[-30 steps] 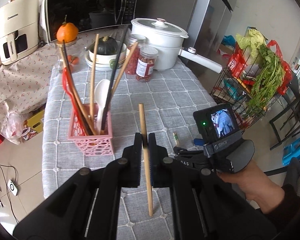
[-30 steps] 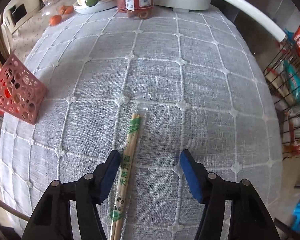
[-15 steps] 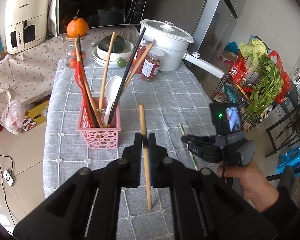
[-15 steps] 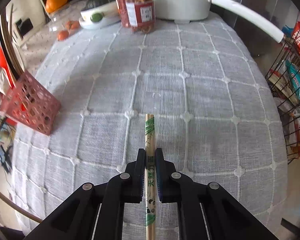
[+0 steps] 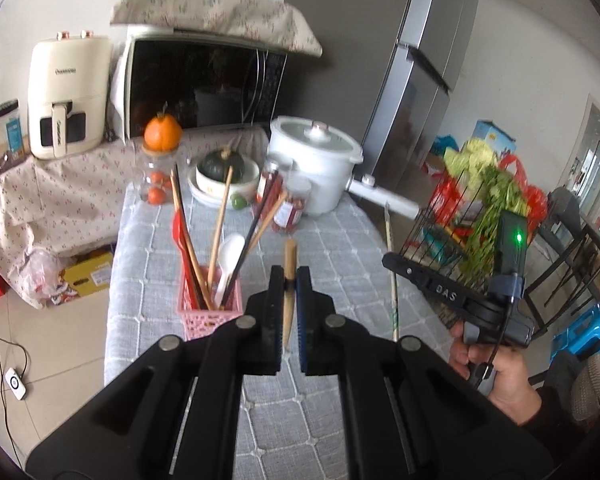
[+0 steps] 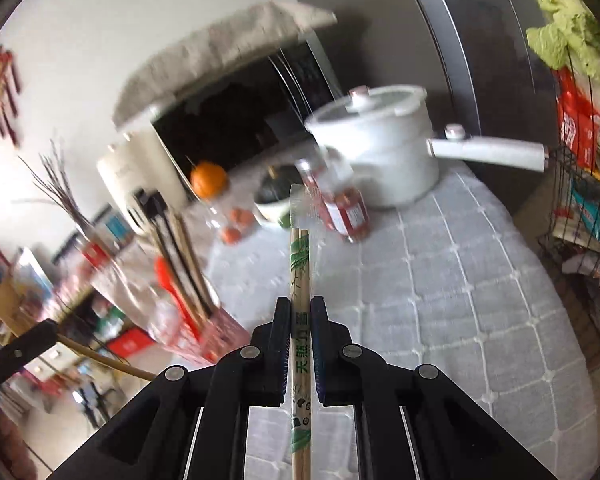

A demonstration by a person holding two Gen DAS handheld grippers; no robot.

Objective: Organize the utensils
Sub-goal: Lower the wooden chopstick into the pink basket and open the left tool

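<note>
The left wrist view looks forward and somewhat downward along its own black fingers, from above the near end of the grey quilted tablecloth (image 5: 332,248), facing the black-doored microwave oven (image 5: 204,84) and grey refrigerator (image 5: 420,80). The right wrist view sits further right and close above the same cloth, tilted and blurred, facing the same way. Both share the white lidded pot with a long handle (image 5: 312,160) (image 6: 380,152), the pink perforated plastic basket (image 5: 210,308) (image 6: 220,332) and the round orange fruit (image 5: 163,133) (image 6: 209,180).

It was a home kitchen: a black-doored microwave (image 5: 204,84), a cream air fryer (image 5: 66,96), a tall grey refrigerator (image 5: 420,80) and a white lidded pot (image 5: 312,160) on a grey checked tabletop (image 5: 340,248).
</note>
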